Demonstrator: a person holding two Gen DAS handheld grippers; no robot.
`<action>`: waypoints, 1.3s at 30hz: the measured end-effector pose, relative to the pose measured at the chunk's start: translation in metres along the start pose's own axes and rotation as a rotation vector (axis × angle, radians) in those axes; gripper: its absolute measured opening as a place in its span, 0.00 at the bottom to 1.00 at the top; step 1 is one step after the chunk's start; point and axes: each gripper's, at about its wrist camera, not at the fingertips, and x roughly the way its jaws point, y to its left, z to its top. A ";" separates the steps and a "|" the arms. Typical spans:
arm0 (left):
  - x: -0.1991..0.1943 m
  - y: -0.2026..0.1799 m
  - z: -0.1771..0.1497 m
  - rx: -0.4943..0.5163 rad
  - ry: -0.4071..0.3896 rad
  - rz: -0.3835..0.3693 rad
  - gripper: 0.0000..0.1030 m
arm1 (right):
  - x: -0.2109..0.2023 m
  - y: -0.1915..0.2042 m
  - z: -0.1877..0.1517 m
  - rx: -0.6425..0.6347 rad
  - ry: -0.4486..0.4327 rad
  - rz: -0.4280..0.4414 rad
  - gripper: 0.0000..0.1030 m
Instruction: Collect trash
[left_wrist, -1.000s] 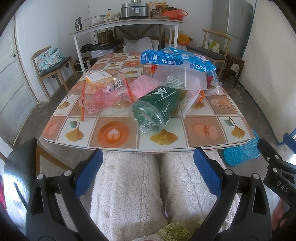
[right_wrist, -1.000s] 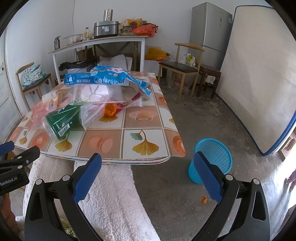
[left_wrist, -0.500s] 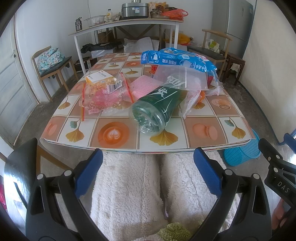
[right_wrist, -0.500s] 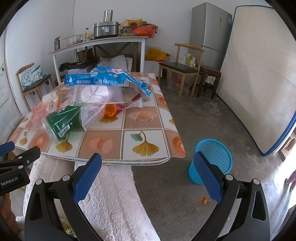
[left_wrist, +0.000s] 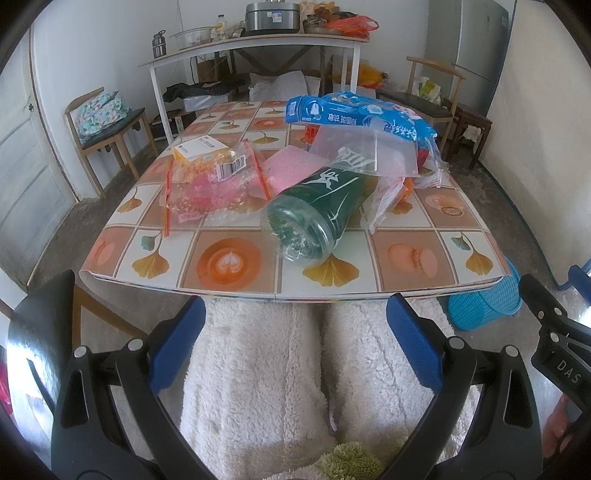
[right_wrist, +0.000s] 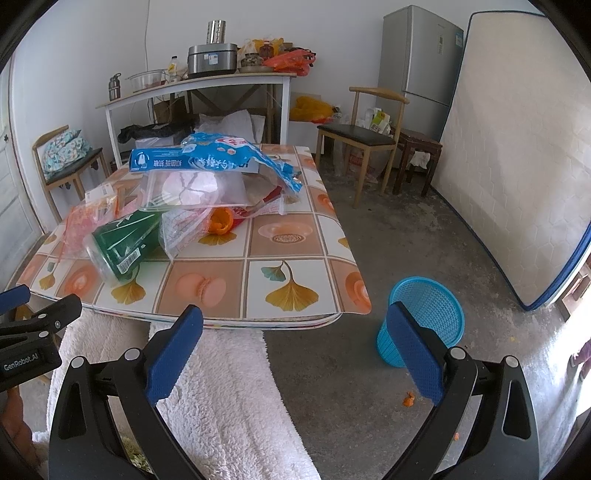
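Note:
Trash lies on the tiled table (left_wrist: 229, 262): a green plastic bottle (left_wrist: 317, 210) on its side, a clear bag with pink and orange contents (left_wrist: 207, 181), a clear zip bag (left_wrist: 365, 155), a blue packet (left_wrist: 354, 114) and an orange piece (right_wrist: 221, 221). The bottle (right_wrist: 122, 243) and blue packet (right_wrist: 207, 155) also show in the right wrist view. A blue mesh bin (right_wrist: 424, 317) stands on the floor right of the table. My left gripper (left_wrist: 295, 347) is open and empty, below the table's near edge. My right gripper (right_wrist: 293, 354) is open and empty, near the table's right corner.
White fleece-covered legs (left_wrist: 280, 369) lie under both grippers. Wooden chairs (right_wrist: 365, 129) stand left and right. A white side table (right_wrist: 199, 85) with kitchenware is behind, a fridge (right_wrist: 417, 55) and a mattress (right_wrist: 517, 147) to the right. Orange scraps (right_wrist: 408, 398) lie on the floor.

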 end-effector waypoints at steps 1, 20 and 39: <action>0.000 0.000 0.000 0.001 0.000 0.000 0.92 | 0.000 0.000 0.000 0.000 0.000 -0.001 0.94; 0.010 0.022 0.006 -0.062 -0.007 0.031 0.92 | 0.012 0.013 0.017 -0.009 0.000 0.057 0.94; 0.051 0.126 0.018 -0.233 -0.008 0.040 0.92 | 0.039 0.080 0.069 -0.113 -0.151 0.237 0.94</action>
